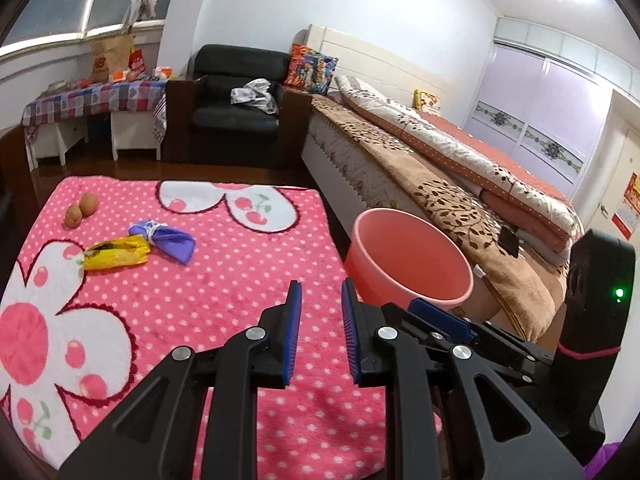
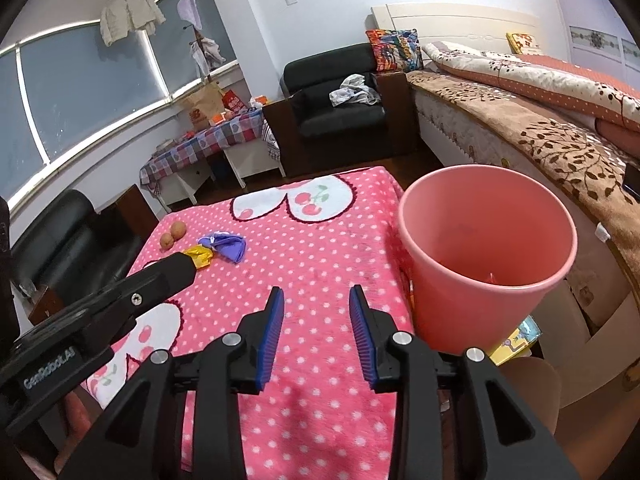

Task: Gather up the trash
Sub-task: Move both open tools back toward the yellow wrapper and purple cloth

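Observation:
A yellow wrapper (image 1: 116,254) (image 2: 200,258) and a crumpled purple wrapper (image 1: 168,240) (image 2: 226,246) lie side by side on the pink polka-dot blanket (image 1: 224,280) (image 2: 320,248), far left of both grippers. Two small brown round things (image 1: 82,210) (image 2: 173,235) sit just beyond them. A pink bucket (image 1: 356,268) (image 2: 460,312) stands at the blanket's right edge. My left gripper (image 1: 322,292) hovers open above the blanket with nothing between its blue pads, the bucket just to its right. My right gripper (image 2: 316,296) is also open and holds nothing, close to the bucket's left side.
A bed (image 1: 440,184) (image 2: 540,128) with a brown throw runs along the right behind the bucket. A black armchair (image 1: 236,92) (image 2: 340,92) and a table with a checked cloth (image 1: 96,98) (image 2: 208,140) stand at the far wall. A yellow booklet (image 2: 516,340) lies under the bucket.

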Action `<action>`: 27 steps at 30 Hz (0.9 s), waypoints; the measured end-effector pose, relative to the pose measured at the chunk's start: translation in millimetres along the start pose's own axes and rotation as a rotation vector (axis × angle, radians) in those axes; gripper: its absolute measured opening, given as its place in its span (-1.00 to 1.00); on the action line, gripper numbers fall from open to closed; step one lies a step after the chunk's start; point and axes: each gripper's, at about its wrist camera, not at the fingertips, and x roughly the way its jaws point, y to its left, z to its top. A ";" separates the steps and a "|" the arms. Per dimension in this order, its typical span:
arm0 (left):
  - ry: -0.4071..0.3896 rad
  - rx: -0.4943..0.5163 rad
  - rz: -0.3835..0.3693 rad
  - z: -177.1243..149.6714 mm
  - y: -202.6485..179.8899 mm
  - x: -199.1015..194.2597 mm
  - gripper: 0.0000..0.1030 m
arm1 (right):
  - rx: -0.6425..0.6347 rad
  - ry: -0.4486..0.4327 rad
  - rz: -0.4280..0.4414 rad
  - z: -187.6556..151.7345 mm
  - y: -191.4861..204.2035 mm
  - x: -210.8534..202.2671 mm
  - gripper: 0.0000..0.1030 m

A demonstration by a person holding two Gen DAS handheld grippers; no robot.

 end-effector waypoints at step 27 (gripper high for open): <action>0.056 -0.299 0.186 2.0 181.3 21.6 -0.61 | -0.122 0.102 0.129 24.2 72.8 106.1 -0.27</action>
